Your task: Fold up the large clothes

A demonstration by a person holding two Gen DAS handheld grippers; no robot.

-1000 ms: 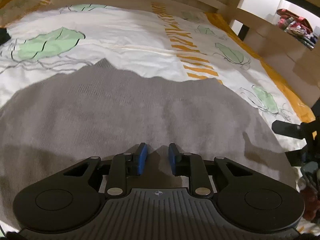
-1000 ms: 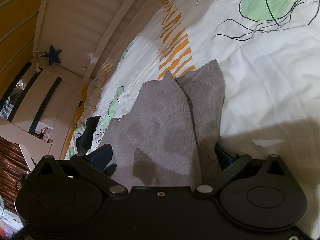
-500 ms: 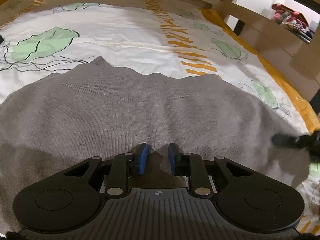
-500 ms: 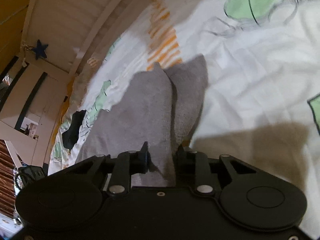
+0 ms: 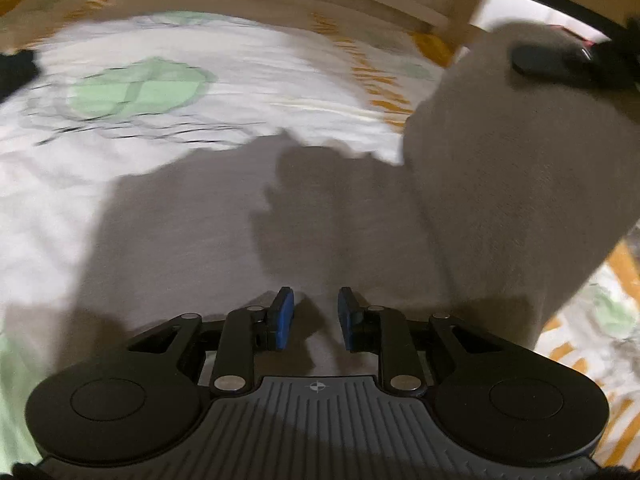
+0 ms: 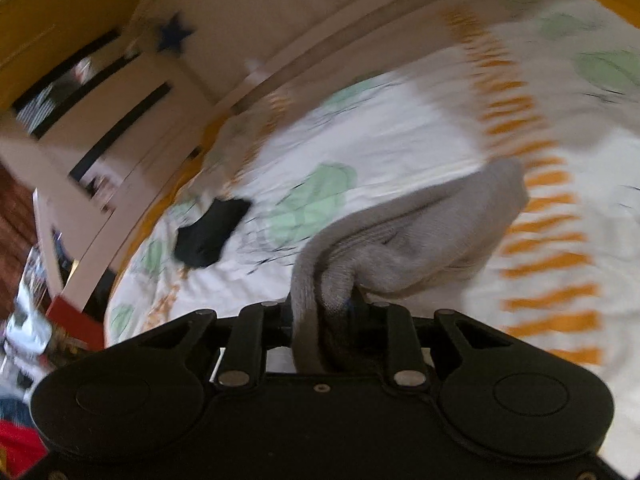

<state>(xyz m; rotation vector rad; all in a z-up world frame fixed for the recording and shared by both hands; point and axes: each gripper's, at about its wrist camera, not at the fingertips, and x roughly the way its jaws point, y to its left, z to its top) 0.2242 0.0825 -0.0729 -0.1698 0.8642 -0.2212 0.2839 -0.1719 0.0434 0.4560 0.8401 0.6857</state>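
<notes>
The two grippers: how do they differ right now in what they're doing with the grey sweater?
The right gripper is clamped on a bunched fold of the grey sweater, lifted off the leaf-print bedsheet. The left gripper sits low, with flat sweater fabric between its blue pads, not bunched. The right's pads are hidden by cloth; the left's are plainly visible with a gap between them. Both are black two-finger tools on the same garment.

No words, brand names or numbers can be read in either view. The only sign is a small white crosshair mark inside a circle, printed on the ribbed grey plastic housing of the left gripper (image 5: pixel 315 316), just behind and between its two blue pads (image 5: pixel 281 318).
</notes>
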